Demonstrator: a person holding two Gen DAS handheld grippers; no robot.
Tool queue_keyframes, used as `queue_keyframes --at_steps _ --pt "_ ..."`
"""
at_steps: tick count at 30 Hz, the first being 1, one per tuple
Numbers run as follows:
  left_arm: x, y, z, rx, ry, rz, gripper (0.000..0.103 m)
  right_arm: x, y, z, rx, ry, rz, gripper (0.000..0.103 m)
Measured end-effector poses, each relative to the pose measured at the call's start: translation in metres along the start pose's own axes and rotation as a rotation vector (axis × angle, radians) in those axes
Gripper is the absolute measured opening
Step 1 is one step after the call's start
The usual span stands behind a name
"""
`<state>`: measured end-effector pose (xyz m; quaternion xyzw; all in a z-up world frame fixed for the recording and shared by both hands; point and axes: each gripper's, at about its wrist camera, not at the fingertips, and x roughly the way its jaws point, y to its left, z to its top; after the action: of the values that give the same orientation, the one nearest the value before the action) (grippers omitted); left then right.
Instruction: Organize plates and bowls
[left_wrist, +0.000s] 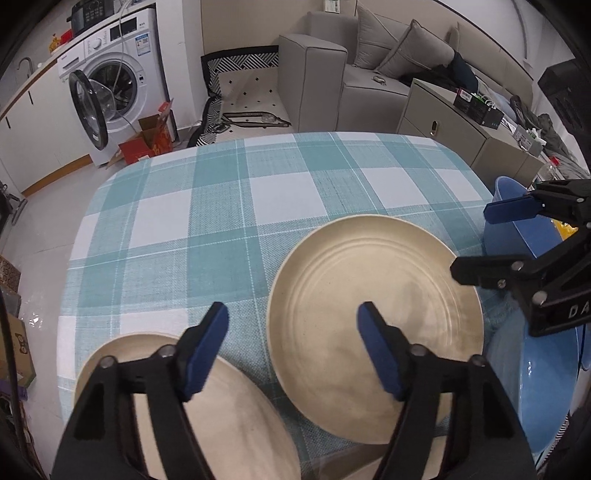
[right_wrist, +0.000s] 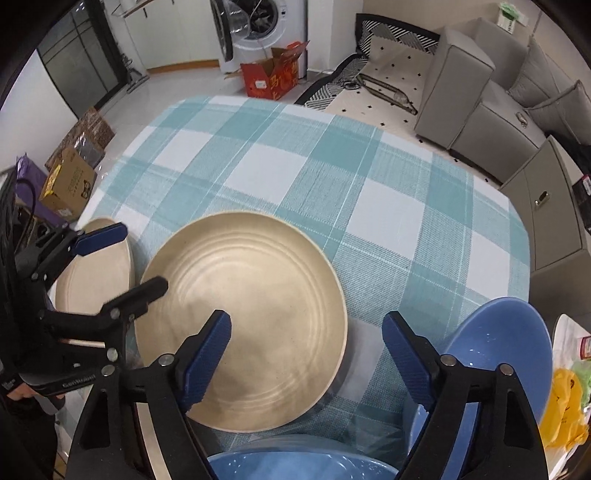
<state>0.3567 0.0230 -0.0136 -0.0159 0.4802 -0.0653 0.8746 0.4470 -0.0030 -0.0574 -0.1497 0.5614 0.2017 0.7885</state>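
Your bench (right_wrist: 388, 206) wears a teal-and-white checked cloth in a room with a white washing machine (left_wrist: 114, 79), door open, far left, a red carton (right_wrist: 273, 75) beside it and a grey sofa (left_wrist: 354, 70) far right. Both tongs tilt steeply down: your left tongs (left_wrist: 293, 350) stand apart over the gap between two cream plates, the ridged plate (right_wrist: 243, 317) mid-bench and a plain plate (left_wrist: 229, 406) near left; your right tongs (right_wrist: 308, 354) gape, gripping nothing, between the ridged plate and a blue bowl (right_wrist: 502, 343) near right. No label reads clearly
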Motion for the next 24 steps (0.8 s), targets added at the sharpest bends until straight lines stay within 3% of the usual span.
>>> queue_keyframes --at_steps 10,14,24 --pt "0.013 0.0 -0.006 0.005 0.049 -0.002 0.059 0.034 0.003 -0.005 -0.013 0.098 -0.06 0.077" --pt "0.018 -0.001 -0.009 0.004 0.075 -0.021 0.05 0.044 0.004 -0.009 -0.011 0.124 -0.048 0.075" --pt "0.026 0.001 -0.014 -0.007 0.103 -0.033 0.049 0.048 0.007 -0.008 -0.032 0.148 -0.069 0.073"
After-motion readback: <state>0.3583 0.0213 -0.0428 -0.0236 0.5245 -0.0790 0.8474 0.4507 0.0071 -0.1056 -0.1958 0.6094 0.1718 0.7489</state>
